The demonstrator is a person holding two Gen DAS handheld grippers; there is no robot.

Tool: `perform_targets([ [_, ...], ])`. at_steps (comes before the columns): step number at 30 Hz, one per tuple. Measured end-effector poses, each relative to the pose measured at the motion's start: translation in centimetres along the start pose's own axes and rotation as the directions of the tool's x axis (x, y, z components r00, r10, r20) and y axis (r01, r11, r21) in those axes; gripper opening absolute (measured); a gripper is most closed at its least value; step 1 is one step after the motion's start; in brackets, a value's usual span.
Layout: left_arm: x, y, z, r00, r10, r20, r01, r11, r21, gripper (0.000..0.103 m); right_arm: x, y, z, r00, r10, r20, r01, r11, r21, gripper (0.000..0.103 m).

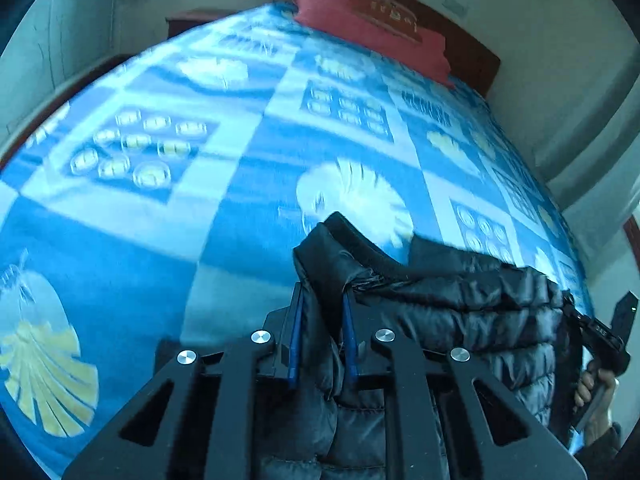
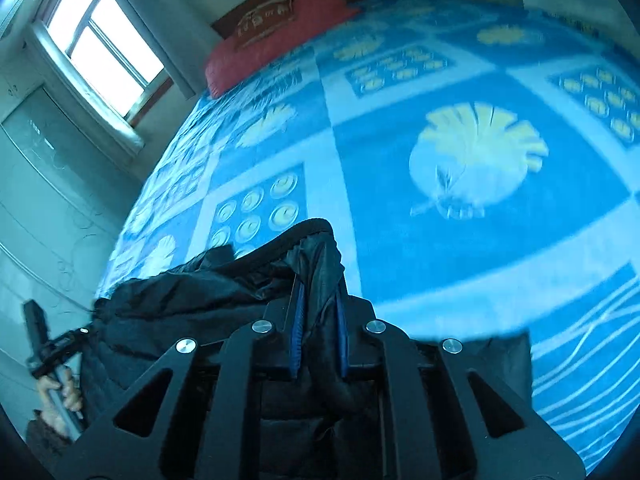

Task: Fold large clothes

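Bed [image 1: 168, 208] under a blue patterned blanket, red pillow [image 1: 360, 20] at the headboard. Black puffer jacket [image 1: 460, 312] held up over the near edge, stretched between both tools. Left gripper [image 1: 322, 320] fingers clamped on one corner; right gripper [image 2: 320, 308] fingers clamped on the other.

Black claw [image 1: 322, 340] frame, blue pads [image 1: 294, 344], silver screws [image 1: 261, 336].

Open blue bedspread [image 1: 224, 216] ahead, red pillow [image 1: 372, 36] at headboard [image 1: 472, 52], wall [image 2: 60, 208] beside
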State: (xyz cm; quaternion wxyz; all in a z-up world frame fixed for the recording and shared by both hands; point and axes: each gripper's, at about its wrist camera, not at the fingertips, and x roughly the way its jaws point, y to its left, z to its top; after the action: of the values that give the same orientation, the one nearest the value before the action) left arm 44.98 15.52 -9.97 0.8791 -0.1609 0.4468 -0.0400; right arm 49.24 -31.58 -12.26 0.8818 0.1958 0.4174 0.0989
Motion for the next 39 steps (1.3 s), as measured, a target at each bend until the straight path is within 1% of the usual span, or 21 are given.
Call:
perform_targets([
  [3, 1.8, -0.7, -0.3, 0.997, 0.073, -0.007, -0.073, 0.996, 0.051, 0.017, 2.5, -0.4, -0.6, 0.996, -0.074, -0.045, 0.073, 0.997, -0.017, 0.014],
  [5, 3.0, -0.5, -0.9, 0.995, 0.097, -0.02, -0.096, 0.993, 0.068, 0.018, 3.5, -1.0, -1.2, 0.995, -0.086, -0.059, 0.085, 0.996, -0.016, 0.017],
  [9, 4.5, 0.9, -1.6, 0.997, 0.075, -0.022, -0.074, 0.997, 0.026, 0.022, 3.9, -1.5, -1.5, 0.996, -0.076, -0.05, 0.076, 0.997, -0.002, 0.018],
  [11, 4.6, 0.8, -1.6, 0.997, 0.079, -0.025, -0.078, 0.997, 0.027, 0.025, 4.0, -1.5, -1.4, 0.996, -0.076, -0.053, 0.076, 0.997, 0.001, 0.018],
  [13, 4.2, 1.1, -1.2, 0.998, 0.058, -0.034, -0.057, 0.998, 0.013, 0.029, 3.8, -1.5, -1.5, 0.996, -0.068, -0.055, 0.069, 0.998, 0.009, 0.021],
  [14, 3.9, 1.2, -1.0, 0.998, 0.046, -0.034, -0.046, 0.999, 0.0, 0.032, 3.6, -1.6, -1.4, 0.996, -0.068, -0.053, 0.068, 0.998, 0.016, 0.028],
  [15, 3.3, 1.7, -0.8, 0.999, 0.031, -0.03, -0.032, 0.999, -0.028, 0.036, 3.2, -1.6, -1.3, 0.996, -0.072, -0.045, 0.073, 0.997, 0.024, 0.038],
  [17, 2.0, 2.7, -0.5, 1.0, -0.022, -0.022, 0.02, 0.996, -0.085, 0.051, 1.7, -1.9, -1.1, 0.997, -0.083, -0.001, 0.083, 0.995, 0.047, 0.05],
  [18, 1.1, 3.6, -0.2, 0.998, -0.064, -0.006, 0.062, 0.99, -0.128, 0.059, 1.1, -2.1, -1.1, 0.996, -0.089, 0.019, 0.087, 0.994, 0.062, 0.053],
  [19, 0.2, 4.4, 0.0, 0.997, -0.074, 0.016, 0.076, 0.983, -0.166, 0.059, 0.7, -2.2, -1.0, 0.994, -0.102, 0.027, 0.1, 0.992, 0.072, 0.054],
  [21, -1.7, 5.8, 0.3, 0.998, -0.036, 0.06, 0.05, 0.968, -0.247, 0.059, -0.1, -1.1, -1.2, 0.99, -0.133, 0.035, 0.131, 0.99, 0.05, 0.054],
  [23, -2.9, 5.5, 0.4, 0.996, -0.036, 0.086, 0.058, 0.962, -0.265, 0.059, -1.1, 1.2, -1.3, 0.989, -0.133, 0.069, 0.133, 0.991, -0.005, 0.053],
  [25, -3.7, 2.8, 0.4, 0.995, -0.035, 0.099, 0.054, 0.979, -0.197, 0.059, -1.8, 3.5, -1.3, 0.987, -0.12, 0.108, 0.126, 0.991, -0.044, 0.054],
  [27, -3.9, -1.4, -0.1, 0.993, -0.054, 0.102, 0.062, 0.995, -0.08, 0.059, -1.9, 5.6, -1.1, 0.98, -0.15, 0.134, 0.161, 0.984, -0.079, 0.054],
  [28, -3.8, -3.8, -0.5, 0.992, -0.079, 0.102, 0.082, 0.996, -0.024, 0.059, -1.9, 6.9, -1.1, 0.981, -0.134, 0.138, 0.15, 0.983, -0.111, 0.054],
  [29, -3.7, -5.2, -0.9, 0.99, -0.102, 0.1, 0.102, 0.995, 0.003, 0.059, -1.8, 7.8, -1.2, 0.986, -0.107, 0.129, 0.124, 0.983, -0.132, 0.055],
  [31, -2.5, -9.3, -1.9, 0.982, -0.181, 0.058, 0.178, 0.982, 0.063, 0.059, -1.1, 9.9, -1.7, 0.993, -0.064, 0.1, 0.081, 0.982, -0.17, 0.054],
  [33, -0.9, -12.2, -2.6, 0.976, -0.217, 0.017, 0.214, 0.971, 0.102, 0.059, 0.3, 12.0, -2.6, 0.998, -0.025, 0.061, 0.037, 0.977, -0.209, 0.054],
  [34, -0.1, -13.4, -3.2, 0.978, -0.211, 0.007, 0.208, 0.97, 0.122, 0.059, 0.7, 12.6, -2.9, 0.999, -0.017, 0.049, 0.027, 0.976, -0.215, 0.053],
  [36, 2.1, -15.2, -4.0, 0.985, -0.171, -0.011, 0.171, 0.972, 0.162, 0.059, 2.2, 13.9, -4.0, 1.0, -0.008, 0.02, 0.013, 0.974, -0.225, 0.046],
  [39, 4.5, -15.0, -5.2, 0.993, -0.109, -0.044, 0.115, 0.98, 0.164, 0.059, 4.4, 15.1, -5.4, 1.0, -0.014, -0.022, 0.008, 0.965, -0.262, 0.046],
])
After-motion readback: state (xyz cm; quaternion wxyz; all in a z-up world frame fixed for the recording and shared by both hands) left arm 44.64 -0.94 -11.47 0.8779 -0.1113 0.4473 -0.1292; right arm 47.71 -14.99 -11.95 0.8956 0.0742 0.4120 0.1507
